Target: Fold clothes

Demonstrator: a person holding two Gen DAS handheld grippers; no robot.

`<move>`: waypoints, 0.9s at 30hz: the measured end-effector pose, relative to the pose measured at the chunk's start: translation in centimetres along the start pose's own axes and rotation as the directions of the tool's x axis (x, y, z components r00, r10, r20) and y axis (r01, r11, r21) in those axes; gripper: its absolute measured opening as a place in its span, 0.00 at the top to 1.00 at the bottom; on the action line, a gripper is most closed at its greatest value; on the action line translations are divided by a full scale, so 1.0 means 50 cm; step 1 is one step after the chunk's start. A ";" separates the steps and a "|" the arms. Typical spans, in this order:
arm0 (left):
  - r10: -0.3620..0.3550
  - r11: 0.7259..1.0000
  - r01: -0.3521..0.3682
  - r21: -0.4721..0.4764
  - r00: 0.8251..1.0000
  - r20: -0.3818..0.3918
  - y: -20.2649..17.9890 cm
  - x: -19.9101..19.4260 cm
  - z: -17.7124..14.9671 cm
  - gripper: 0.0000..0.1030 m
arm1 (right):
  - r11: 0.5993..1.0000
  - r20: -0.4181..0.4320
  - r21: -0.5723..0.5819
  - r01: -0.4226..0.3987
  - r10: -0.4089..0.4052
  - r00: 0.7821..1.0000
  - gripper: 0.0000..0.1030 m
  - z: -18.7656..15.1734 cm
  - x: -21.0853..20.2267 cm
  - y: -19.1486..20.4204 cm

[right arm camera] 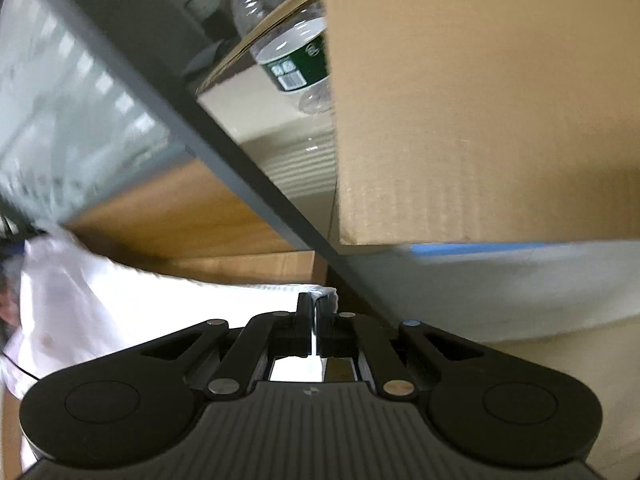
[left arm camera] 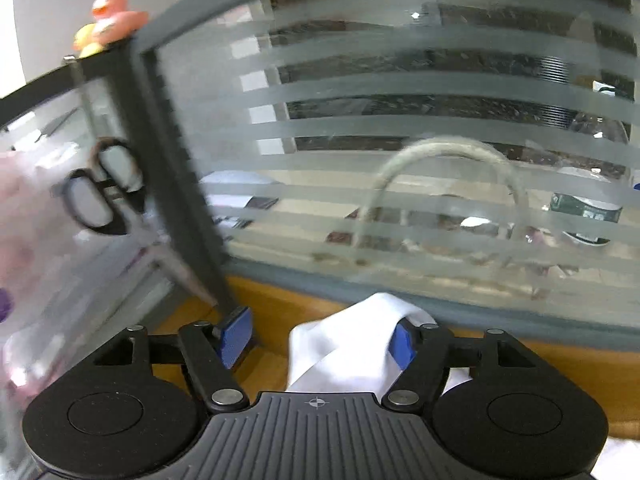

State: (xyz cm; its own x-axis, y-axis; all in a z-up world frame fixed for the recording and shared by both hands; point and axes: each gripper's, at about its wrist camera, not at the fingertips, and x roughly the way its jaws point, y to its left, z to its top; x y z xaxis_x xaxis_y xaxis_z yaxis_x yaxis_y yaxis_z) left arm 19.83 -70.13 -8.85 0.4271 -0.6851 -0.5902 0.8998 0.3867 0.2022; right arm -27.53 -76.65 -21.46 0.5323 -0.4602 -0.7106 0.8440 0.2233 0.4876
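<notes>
White garment (right arm camera: 120, 300), one, clamped in right hand-held gripper (right arm camera: 316, 308); left hand-held gripper (left arm camera: 320, 340) apart around its fold.

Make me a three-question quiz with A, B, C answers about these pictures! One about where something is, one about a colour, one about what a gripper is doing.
1. Where are the toy ducks?
A. on the partition frame's top
B. on the desk
C. in the cardboard box

2. What colour are the left gripper pads?
A. red
B. blue
C. yellow

3. What is the right gripper doing?
A. wide open
B. shut on the white garment
C. holding a bottle

Answers: 1 A, they perch on the dark frame's top edge; 2 B, both pads show blue; 3 B, cloth is pinched between its closed fingers.
</notes>
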 end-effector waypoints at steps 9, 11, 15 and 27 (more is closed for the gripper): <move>-0.067 0.992 0.066 -0.104 0.998 -0.004 0.106 -0.199 -0.043 0.23 | 0.992 0.033 -0.127 0.017 -0.013 0.999 0.76 -0.004 -0.092 0.046; -0.084 0.988 0.083 -0.131 0.996 -0.002 0.131 -0.246 -0.054 0.18 | 0.987 0.045 -0.162 0.018 -0.011 0.999 0.76 -0.014 -0.129 0.062; -0.115 0.976 0.114 -0.187 0.993 0.005 0.182 -0.341 -0.076 0.13 | 0.969 0.060 -0.246 0.010 0.005 0.998 0.74 -0.043 -0.209 0.101; -0.013 0.972 0.015 -0.233 1.000 0.009 0.378 -0.629 -0.264 0.12 | 0.873 -0.049 -0.452 -0.184 0.182 0.982 0.66 -0.240 -0.388 0.240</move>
State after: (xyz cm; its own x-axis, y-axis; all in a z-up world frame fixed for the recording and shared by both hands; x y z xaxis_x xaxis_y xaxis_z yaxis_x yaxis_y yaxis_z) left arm 22.19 -33.12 3.22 0.4162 -0.6954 -0.5858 0.8601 0.5101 0.0056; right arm -26.93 -54.74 -7.87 0.6796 -0.3690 -0.6340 0.6681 0.6683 0.3272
